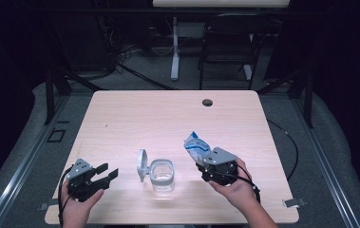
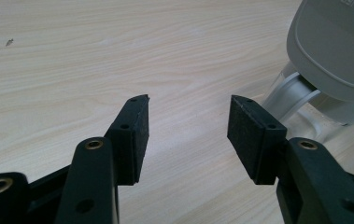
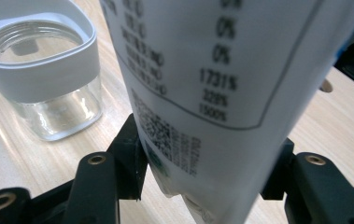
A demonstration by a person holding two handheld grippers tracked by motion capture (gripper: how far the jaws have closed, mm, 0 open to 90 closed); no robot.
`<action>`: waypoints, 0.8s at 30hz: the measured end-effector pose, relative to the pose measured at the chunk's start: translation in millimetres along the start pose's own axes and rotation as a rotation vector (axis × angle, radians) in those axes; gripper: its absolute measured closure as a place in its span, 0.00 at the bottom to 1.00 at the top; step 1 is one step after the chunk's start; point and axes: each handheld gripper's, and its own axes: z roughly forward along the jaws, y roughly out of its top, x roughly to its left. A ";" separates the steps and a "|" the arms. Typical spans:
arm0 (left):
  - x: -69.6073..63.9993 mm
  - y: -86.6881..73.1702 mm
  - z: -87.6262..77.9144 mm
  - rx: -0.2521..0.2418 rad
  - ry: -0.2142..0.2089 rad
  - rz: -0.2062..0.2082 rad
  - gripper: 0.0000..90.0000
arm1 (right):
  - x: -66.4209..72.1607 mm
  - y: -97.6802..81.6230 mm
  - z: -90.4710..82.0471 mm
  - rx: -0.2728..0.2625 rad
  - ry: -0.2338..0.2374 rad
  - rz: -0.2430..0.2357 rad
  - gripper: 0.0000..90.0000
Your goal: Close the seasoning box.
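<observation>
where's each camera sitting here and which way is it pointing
High view: above the person's side, looking forward and down on the table; both hands, left gripper and right gripper show.
Left gripper view: on the left gripper, looking along its open jaws at the jar lid.
Right gripper view: on the right gripper, jaws gripping the packet.
Shared: the glass jar appears in the high and right gripper views.

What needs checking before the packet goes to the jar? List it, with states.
1. Right gripper shut on packet: ok.
2. Jar mouth open, lid flipped aside: ok.
3. Jar upright on table: ok.
4. Left gripper open, holding nothing, beside the jar: ok.
5. Packet torn open: cannot tell.
6. Jar held steady: not ok, nothing grips it.
</observation>
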 end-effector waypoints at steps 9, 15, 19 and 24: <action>1.6 0.3 -1.7 0.004 0.003 -0.002 0.54 | 4.4 -1.8 6.7 0.021 0.003 -0.013 0.52; 2.0 0.1 -2.1 -0.003 0.003 -0.007 0.54 | 6.6 -2.8 10.4 0.027 0.011 -0.027 0.52; 1.9 -0.4 -1.3 0.001 0.003 -0.005 0.54 | 7.0 -2.6 11.7 0.037 0.009 -0.039 0.52; 1.8 0.1 -1.7 -0.004 0.003 -0.006 0.54 | 8.1 -3.0 12.4 0.054 -0.002 -0.061 0.52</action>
